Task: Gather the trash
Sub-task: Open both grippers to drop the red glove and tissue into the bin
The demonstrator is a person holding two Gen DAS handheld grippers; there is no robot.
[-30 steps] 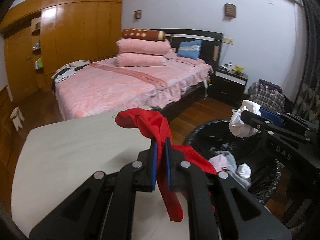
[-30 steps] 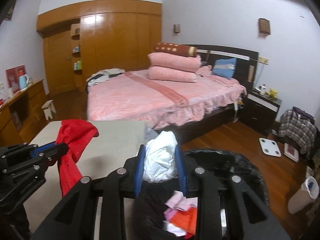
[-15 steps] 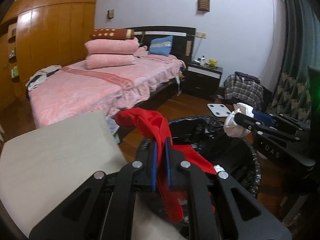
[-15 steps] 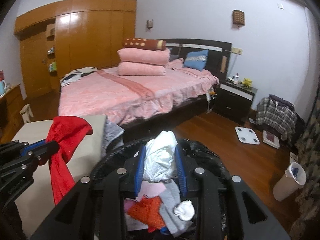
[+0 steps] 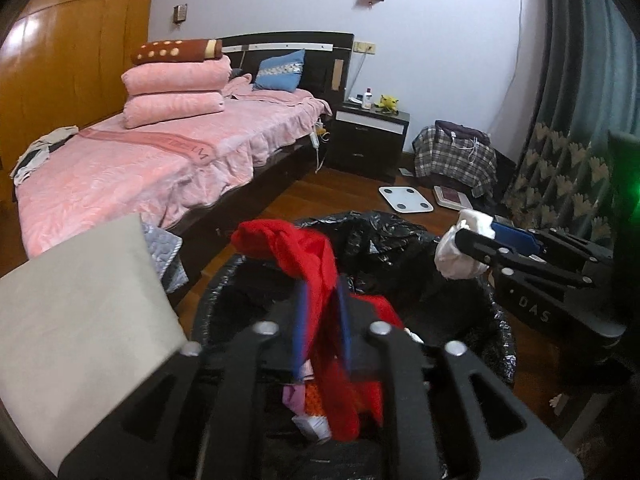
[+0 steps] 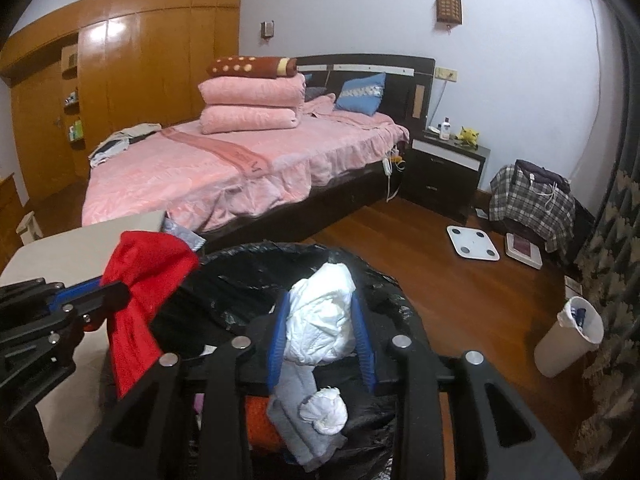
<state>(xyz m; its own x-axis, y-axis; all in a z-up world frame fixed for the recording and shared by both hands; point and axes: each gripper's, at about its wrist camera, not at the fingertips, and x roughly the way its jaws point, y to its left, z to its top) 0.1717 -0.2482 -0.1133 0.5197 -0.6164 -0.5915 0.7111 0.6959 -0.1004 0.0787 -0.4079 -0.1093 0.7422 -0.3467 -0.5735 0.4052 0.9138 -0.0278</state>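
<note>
Left gripper (image 5: 320,320): clenched on red cloth (image 5: 304,252), held over the bin (image 5: 500,320)
Right gripper (image 6: 322,332): clenched on white wad (image 6: 320,320), also over the bin
Bin: black liner, holds grey cloth (image 6: 296,400), orange scrap (image 6: 260,420), small white ball (image 6: 324,408)
Table (image 5: 80,308): just left of bin
Bed (image 6: 224,172): behind, pink cover
</note>
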